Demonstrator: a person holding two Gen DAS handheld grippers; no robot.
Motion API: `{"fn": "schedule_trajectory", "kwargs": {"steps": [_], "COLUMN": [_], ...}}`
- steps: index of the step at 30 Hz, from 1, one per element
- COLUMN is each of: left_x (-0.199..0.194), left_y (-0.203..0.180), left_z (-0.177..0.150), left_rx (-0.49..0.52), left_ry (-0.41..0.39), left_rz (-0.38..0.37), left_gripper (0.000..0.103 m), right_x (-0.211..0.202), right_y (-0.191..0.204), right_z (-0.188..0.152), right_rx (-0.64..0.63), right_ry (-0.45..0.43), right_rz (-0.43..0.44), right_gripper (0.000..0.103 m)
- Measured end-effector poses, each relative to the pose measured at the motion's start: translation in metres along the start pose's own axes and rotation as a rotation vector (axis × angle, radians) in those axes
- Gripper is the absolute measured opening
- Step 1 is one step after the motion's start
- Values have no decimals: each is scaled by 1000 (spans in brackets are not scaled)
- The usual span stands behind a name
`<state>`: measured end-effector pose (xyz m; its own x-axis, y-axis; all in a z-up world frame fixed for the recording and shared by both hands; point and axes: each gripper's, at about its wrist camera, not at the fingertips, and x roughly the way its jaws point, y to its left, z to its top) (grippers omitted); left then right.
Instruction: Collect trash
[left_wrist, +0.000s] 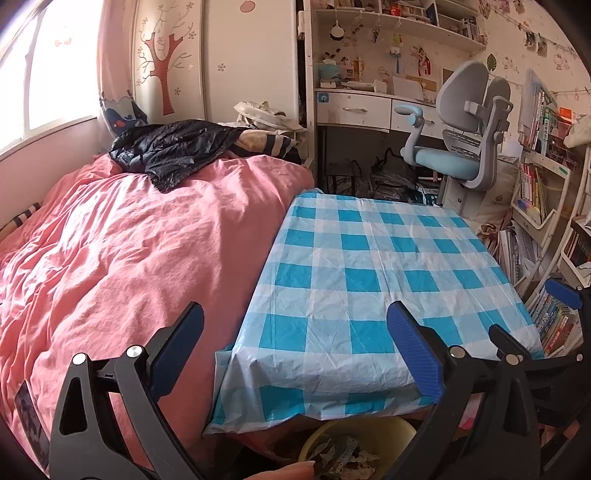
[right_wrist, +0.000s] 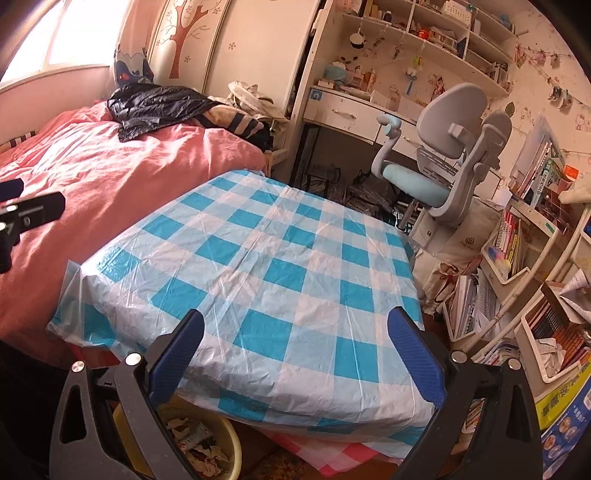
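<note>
A yellow bin (left_wrist: 369, 430) holding crumpled paper trash (left_wrist: 343, 459) stands on the floor under the near edge of the table. In the right wrist view the bin (right_wrist: 225, 439) and its trash (right_wrist: 195, 446) show at the bottom left. My left gripper (left_wrist: 295, 310) is open above the table's near left corner, with nothing between its fingers. My right gripper (right_wrist: 295, 316) is open over the near edge, also holding nothing. Each gripper appears in the other's view: the right gripper (left_wrist: 532, 314) at the right, the left gripper (right_wrist: 22, 199) at the left edge.
The table wears a blue and white checked cloth (right_wrist: 277, 273). A bed with a pink quilt (left_wrist: 129, 240) touches its left side. A grey and blue desk chair (right_wrist: 439, 173) stands behind, and book racks (right_wrist: 509, 266) crowd the right. A fingertip (left_wrist: 288, 470) shows by the bin.
</note>
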<state>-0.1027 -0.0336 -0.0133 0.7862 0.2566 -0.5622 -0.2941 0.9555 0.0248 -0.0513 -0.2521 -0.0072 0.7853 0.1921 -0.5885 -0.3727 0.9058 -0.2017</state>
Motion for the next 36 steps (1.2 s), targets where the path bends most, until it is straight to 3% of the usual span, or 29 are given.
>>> {"fn": "schedule_trajectory", "kwargs": {"steps": [16,36], "left_x": [1,0], "left_y": [-22,-18], "left_z": [-6,-5], "left_rx": [66,39], "left_ry": [0,-19], "left_rz": [-6,-37], "left_gripper": [96,96], "right_x": [-14,-16], "right_y": [-20,-15], "right_z": [-3,-1], "right_rx": [96,107], "right_ry": [-65,-88], "right_rz": [60,106], "right_gripper": [95,95]}}
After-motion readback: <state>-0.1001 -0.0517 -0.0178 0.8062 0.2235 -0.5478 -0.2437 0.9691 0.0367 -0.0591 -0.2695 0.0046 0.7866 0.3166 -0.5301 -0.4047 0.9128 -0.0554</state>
